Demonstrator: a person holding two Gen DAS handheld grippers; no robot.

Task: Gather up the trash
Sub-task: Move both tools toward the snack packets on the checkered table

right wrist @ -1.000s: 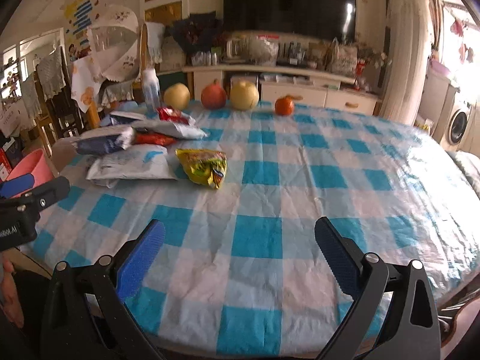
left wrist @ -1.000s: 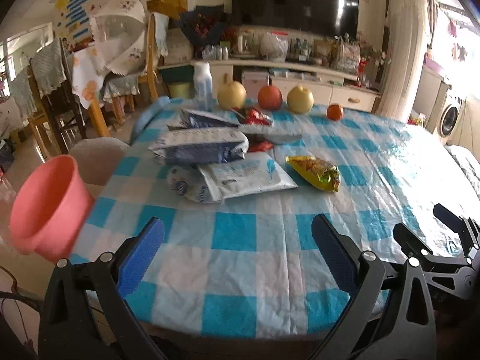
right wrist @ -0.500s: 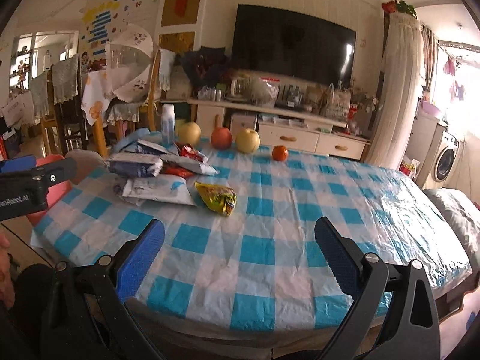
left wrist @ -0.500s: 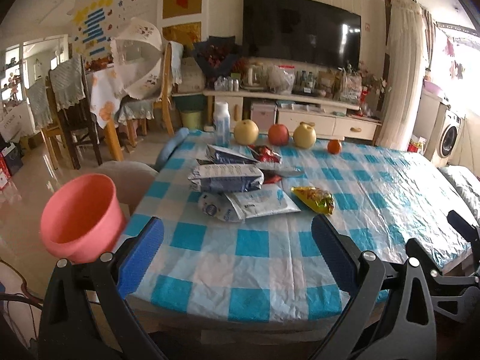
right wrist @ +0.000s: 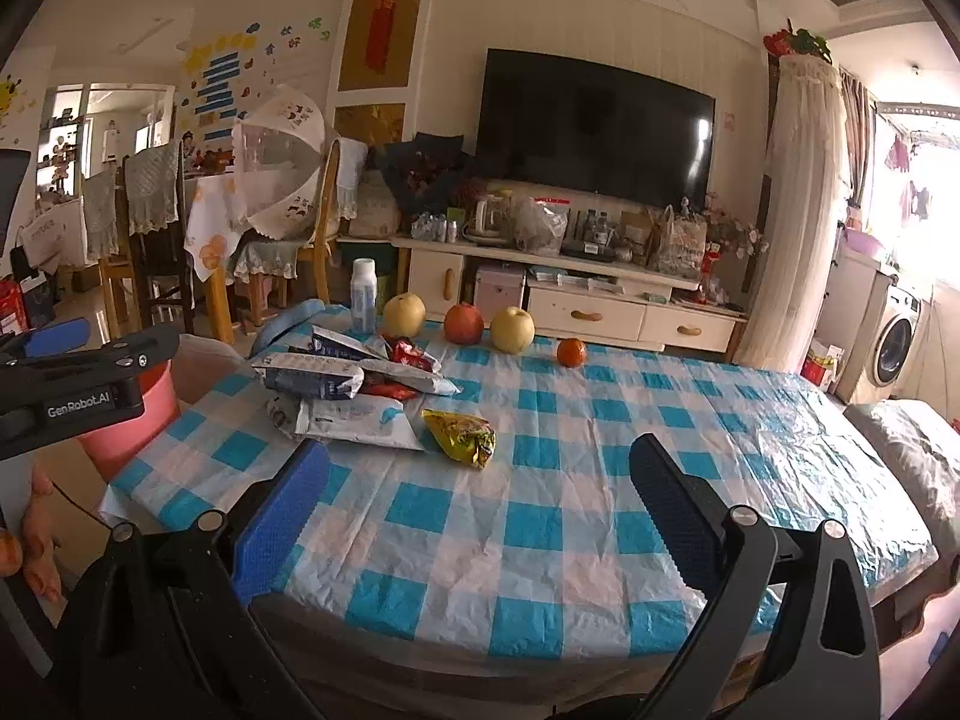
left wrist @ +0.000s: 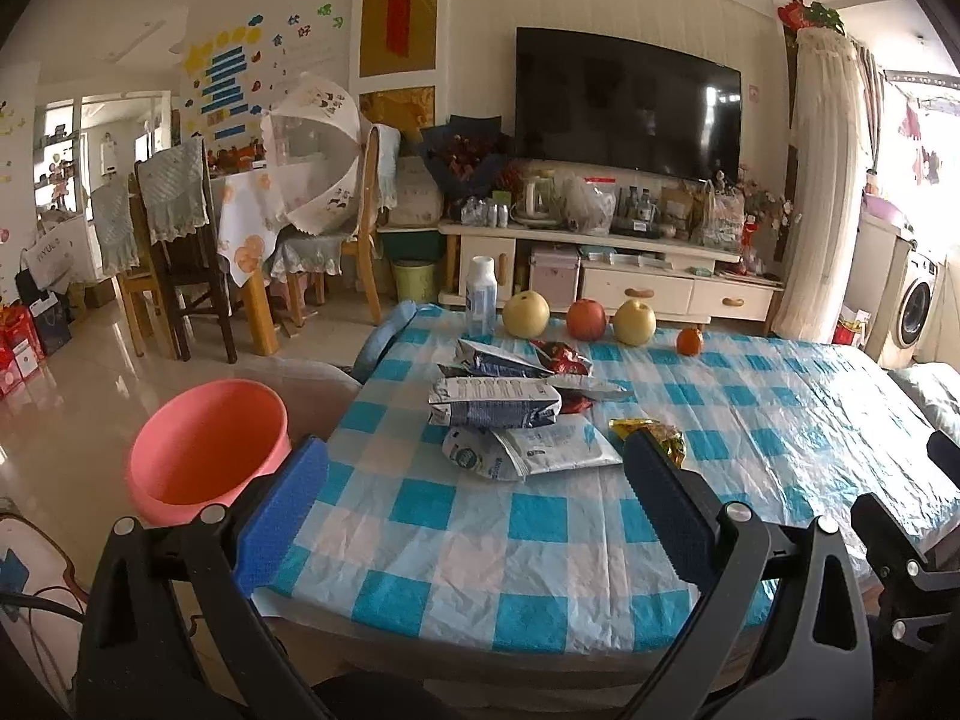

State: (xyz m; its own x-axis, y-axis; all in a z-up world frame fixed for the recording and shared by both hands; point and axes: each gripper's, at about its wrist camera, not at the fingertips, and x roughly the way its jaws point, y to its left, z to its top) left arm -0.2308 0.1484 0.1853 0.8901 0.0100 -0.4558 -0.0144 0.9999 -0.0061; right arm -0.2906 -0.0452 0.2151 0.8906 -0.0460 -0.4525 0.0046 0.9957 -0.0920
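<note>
The left tool [left wrist: 474,501] is held with its blue-padded fingers wide apart and nothing between them, above the near edge of the bench covered in a blue-and-white checked plastic cloth [left wrist: 540,516]. The right tool [right wrist: 480,507] is likewise spread apart and empty above the same near edge.

The trash is located on the far left part of the bench: a pile of crumpled grey-and-white foil packets [left wrist: 498,408] with a red crinkled wrapper [left wrist: 561,357] among them, and a yellow-green snack wrapper [right wrist: 462,438] just beside the pile on its right. In the left wrist view this yellow-green wrapper is partly covered by the right finger of the left tool.

A round pink plastic bin [left wrist: 207,450] is placed on the floor off the left edge of the bench. In the right wrist view it is mostly blocked by the body of the left tool.

Behind the pile, along the far edge, a white plastic bottle [left wrist: 481,297], two yellow pears [left wrist: 526,314], a red apple [left wrist: 586,320] and a small orange [left wrist: 689,341] are lined up. The printing on the packets is too small to be read. The lower part of the pile is hidden by its upper packets. Part of a hand [right wrist: 39,534] is cut off at the left border of the right wrist view.
</note>
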